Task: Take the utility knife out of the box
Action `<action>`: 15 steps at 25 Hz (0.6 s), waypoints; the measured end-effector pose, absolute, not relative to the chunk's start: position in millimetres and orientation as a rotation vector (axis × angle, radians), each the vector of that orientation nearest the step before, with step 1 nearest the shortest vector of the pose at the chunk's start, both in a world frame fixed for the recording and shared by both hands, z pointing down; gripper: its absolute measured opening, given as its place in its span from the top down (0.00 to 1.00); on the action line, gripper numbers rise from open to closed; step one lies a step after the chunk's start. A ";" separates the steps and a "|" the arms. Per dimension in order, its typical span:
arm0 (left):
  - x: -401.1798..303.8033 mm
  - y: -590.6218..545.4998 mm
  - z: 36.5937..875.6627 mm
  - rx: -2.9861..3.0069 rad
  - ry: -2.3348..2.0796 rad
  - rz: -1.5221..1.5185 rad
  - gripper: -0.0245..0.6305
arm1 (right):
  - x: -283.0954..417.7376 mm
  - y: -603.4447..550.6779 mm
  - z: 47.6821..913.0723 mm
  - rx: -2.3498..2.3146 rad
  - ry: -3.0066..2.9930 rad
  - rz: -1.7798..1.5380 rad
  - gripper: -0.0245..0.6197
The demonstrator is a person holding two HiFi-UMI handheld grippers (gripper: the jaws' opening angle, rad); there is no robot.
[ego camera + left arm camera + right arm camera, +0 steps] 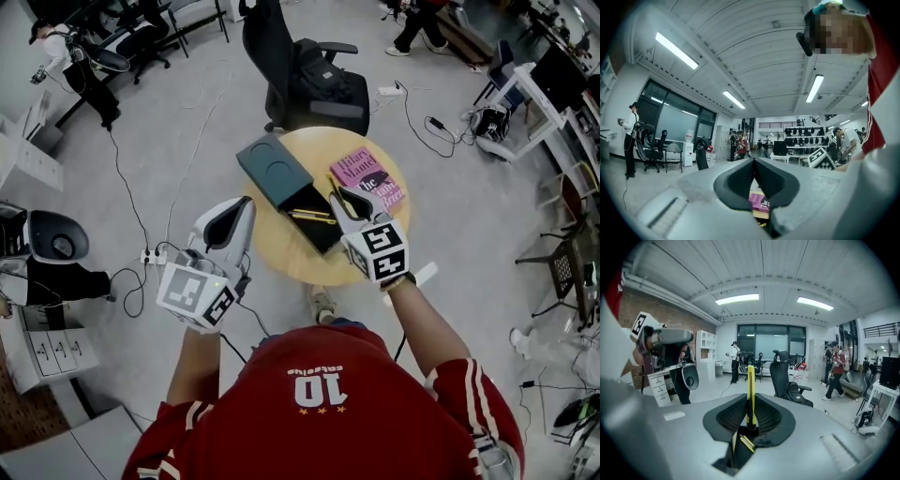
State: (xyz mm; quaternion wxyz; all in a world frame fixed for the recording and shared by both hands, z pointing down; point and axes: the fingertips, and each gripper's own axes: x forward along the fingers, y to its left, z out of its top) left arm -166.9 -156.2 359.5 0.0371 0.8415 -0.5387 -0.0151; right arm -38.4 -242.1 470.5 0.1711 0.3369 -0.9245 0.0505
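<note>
Item 1: one slim yellow plastic utility knife point(750, 394). I read it standing upright between the jaws of my right gripper point(342, 199), which are clamped on its lower end. It is out of the box and held above it.

Item 2: one black rectangular cardboard box point(323, 239), open, at the centre of the tabletop. Inside I count what look like two thin yellow strips point(309, 215) lying side by side; I cannot tell what they are.

Item 3: one dark grey-green flat lid point(272, 167) with a round imprint, touching the box at its 11 o'clock.

Item 4: one pink paperback point(367, 178), at 2 o'clock on the tabletop, just beside the box.

Item 5: one round pale wooden table point(281, 258) bearing all of the above.

Item 6: my left gripper point(246, 204), jaws pressed together on nothing, at 9 o'clock off the table's edge.

Item 7: one black office chair point(300, 80) at 12 o'clock beyond the table.
</note>
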 end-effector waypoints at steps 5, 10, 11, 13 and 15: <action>-163.2 -156.7 351.3 2.608 -1.647 -0.047 0.96 | -22.1 -228.7 406.6 1.063 -2.737 0.068 0.89; -154.5 -155.2 344.8 2.649 -1.626 -0.042 0.96 | -1.2 -213.2 355.9 1.143 -2.821 0.033 0.89; -153.0 -154.8 342.7 2.654 -1.624 -0.043 0.96 | 3.9 -210.9 346.7 1.164 -2.833 0.029 0.89; -149.9 -154.8 339.0 2.666 -1.621 -0.044 0.96 | 15.5 -207.9 332.0 1.217 -2.847 0.031 0.89; -146.6 -154.9 337.1 2.680 -1.617 -0.043 0.96 | 27.1 -204.8 321.8 1.265 -2.857 0.026 0.89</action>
